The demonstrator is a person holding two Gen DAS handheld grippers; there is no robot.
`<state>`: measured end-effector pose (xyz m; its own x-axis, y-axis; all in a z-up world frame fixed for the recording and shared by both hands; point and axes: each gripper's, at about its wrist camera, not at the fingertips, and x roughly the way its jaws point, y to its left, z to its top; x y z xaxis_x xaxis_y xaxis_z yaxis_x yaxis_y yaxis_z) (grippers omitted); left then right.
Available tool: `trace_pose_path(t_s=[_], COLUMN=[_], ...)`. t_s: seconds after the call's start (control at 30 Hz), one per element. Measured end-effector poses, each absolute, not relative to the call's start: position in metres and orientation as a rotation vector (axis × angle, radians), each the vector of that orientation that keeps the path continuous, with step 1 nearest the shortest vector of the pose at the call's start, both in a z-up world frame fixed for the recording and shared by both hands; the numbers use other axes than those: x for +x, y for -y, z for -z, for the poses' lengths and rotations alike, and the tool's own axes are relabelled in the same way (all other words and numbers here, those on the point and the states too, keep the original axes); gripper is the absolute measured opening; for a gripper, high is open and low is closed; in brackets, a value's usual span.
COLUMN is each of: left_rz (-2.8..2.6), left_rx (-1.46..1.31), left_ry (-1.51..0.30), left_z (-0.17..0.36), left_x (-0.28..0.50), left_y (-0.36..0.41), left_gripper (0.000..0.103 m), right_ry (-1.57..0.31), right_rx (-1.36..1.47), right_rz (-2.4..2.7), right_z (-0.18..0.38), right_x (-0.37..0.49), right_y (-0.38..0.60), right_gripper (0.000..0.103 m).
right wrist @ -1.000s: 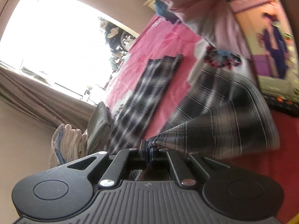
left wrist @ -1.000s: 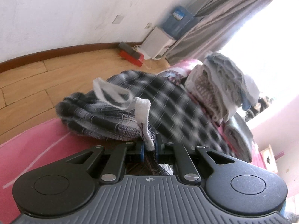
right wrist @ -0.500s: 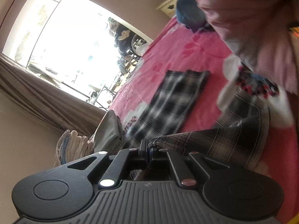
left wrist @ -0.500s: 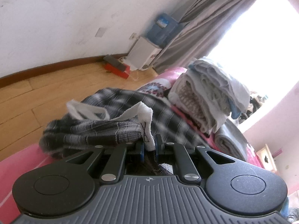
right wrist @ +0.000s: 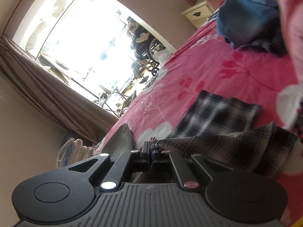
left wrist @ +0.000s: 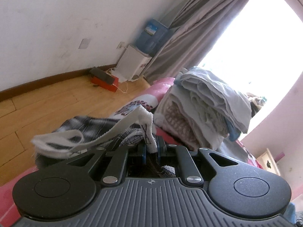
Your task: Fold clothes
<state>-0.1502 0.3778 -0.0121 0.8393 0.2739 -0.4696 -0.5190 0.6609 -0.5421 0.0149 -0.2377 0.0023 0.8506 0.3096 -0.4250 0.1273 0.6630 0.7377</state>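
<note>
Spanning both tools over the pink bed (right wrist: 246, 60): plaid garment (right wrist: 217, 145), lifted, far end lying flat ahead of the right tool. Stack of folded laundry (left wrist: 204, 111) just ahead-right of the left tool. Left gripper (left wrist: 151, 147) clamped narrow on the garment's white drawstring edge (left wrist: 145, 124). Right gripper (right wrist: 151, 154) pinched tight on a plaid edge. Risks: thin hold slipping under tension, loose drawstring loop snagging, swing knocking the stack.
</note>
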Motion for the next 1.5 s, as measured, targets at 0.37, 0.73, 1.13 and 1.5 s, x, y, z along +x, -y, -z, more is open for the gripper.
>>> trace_pose_path(t_s=[0.37,0.73,1.13,1.5], left_rz=[-0.466,-0.468,-0.344,-0.383], left_rx=[-0.627,-0.599,-1.297,-1.024], left_ry=[-0.442,-0.681,-0.672,-0.995], left_z=[0.019,0.052,0.058,0.051], left_x=[-0.07,-0.007,-0.011,0.021], left_y=[-0.4,-0.424,-0.493,-0.479], left_gripper=[0.008,0.016,0.045,0.052], right_ry=[-0.599,-0.827,-0.944,-1.071], right_rx=[0.807,0.908,1.237,1.057], right_rz=[-0.093,-0.037,-0.023,-0.046], right_z=[0.021,0.092,0.115,0.095], right_x=[0.107,0.177,0.187,0.187], right_y=[0.219,0.221,0.263,0.254], right_gripper=[0.002,0.008,0.042,0.054])
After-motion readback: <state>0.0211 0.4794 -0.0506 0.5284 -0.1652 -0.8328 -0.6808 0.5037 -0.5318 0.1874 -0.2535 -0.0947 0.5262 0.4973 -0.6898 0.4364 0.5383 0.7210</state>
